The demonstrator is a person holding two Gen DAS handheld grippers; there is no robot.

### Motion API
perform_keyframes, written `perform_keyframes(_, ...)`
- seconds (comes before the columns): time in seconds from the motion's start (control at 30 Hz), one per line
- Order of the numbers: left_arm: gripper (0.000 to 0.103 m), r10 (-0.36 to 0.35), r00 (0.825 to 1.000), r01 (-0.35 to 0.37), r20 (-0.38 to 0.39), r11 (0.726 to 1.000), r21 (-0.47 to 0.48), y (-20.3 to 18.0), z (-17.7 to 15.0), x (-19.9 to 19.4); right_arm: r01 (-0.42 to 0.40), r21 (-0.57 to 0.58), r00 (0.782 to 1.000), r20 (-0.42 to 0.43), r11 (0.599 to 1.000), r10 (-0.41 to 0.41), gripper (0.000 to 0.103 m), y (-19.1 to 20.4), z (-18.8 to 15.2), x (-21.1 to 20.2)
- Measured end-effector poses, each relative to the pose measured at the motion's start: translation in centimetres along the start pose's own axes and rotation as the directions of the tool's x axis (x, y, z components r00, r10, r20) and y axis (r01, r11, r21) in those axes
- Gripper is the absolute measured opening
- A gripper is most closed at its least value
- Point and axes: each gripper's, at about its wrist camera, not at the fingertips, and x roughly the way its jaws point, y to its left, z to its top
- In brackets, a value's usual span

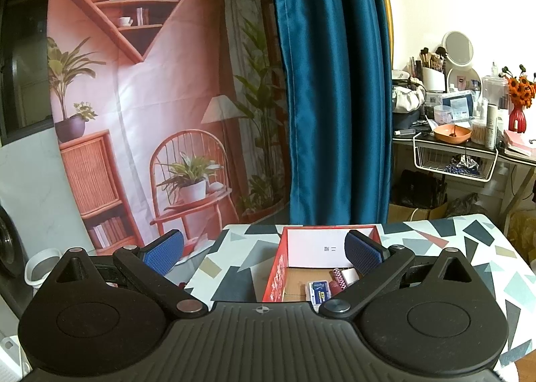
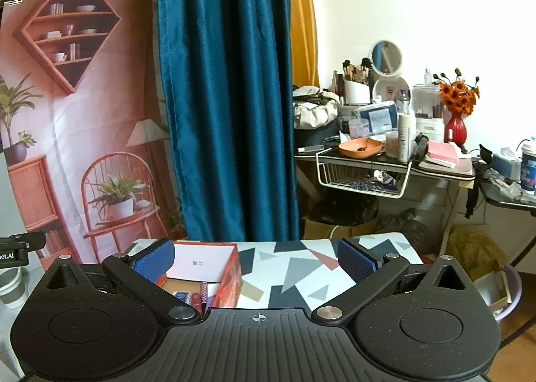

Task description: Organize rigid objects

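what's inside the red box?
In the red box: a blue-and-white packet, a checkered tube, a white item. The left gripper hides the rest.

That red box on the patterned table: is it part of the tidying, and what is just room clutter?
Part of the job:
red box
small items inside it
left gripper, open
right gripper, open

Just around:
blue curtain
cluttered dressing table
wall hanging

The tabletop [image 1: 435,241] at lower right wears a white cloth scattered with grey, black, teal and red shards. The box [image 1: 279,268] has red printed walls, a brown floor and a white card inside. Both tongs [image 1: 264,253] [image 2: 256,263] are black with blue dimpled pads. The curtain [image 1: 328,80] at centre is deep teal.
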Motion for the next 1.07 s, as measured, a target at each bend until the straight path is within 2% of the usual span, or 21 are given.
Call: perform_keyframes(1.07,0.103,0.002,1.0,-0.002,-0.001,1.0,0.006,-0.25,-0.06,0.03,0.008,0.004,1.0,0.0,1.0,-0.008,0.103,0.08,-0.15,-0.25)
